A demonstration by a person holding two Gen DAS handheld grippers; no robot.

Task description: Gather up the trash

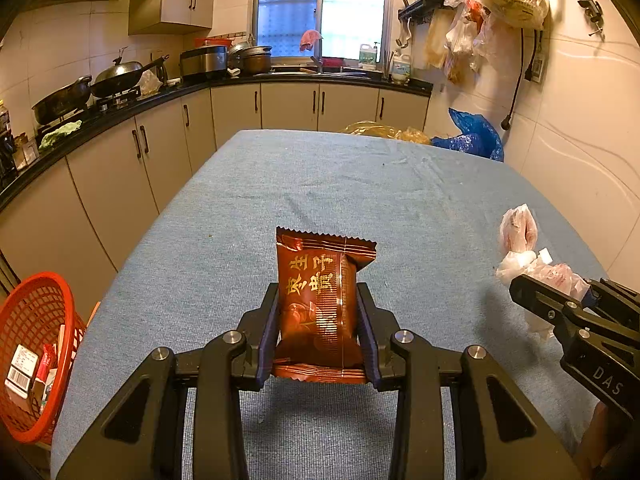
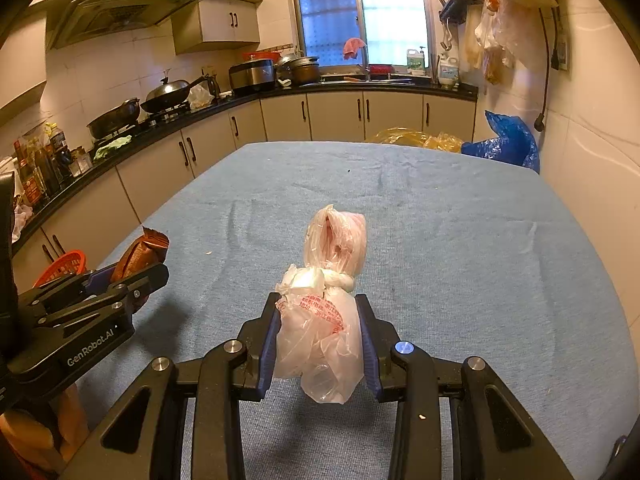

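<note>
The left gripper (image 1: 318,320) is clamped on a brown snack packet (image 1: 320,300), which sits dead centre in the lower half of its own view, squeezed between the two blue-lined fingers (image 1: 269,332) and lifted off the blue tablecloth (image 1: 320,184). In the right wrist view that same packet pokes out at the left edge.

The right gripper (image 2: 319,336) has a knotted pink plastic bag (image 2: 324,320) pinched between its fingers, the tied top sticking up toward the middle of the frame and the loose end hanging just over the cloth. From the left camera you catch it at the right edge, bag and all.

Down in the lower left corner of the left view there's a red mesh basket (image 1: 28,320) beside the table, already holding some stuff: a white box with a barcode (image 1: 20,368) and a red wrapper (image 1: 46,360), plus bits I can't make out.

At the far end of the table, upper right, a yellow bag (image 1: 384,130) and a blue bag (image 1: 476,134) peek up behind the edge. Pans (image 1: 116,74) sit on the stove at the upper left.
</note>
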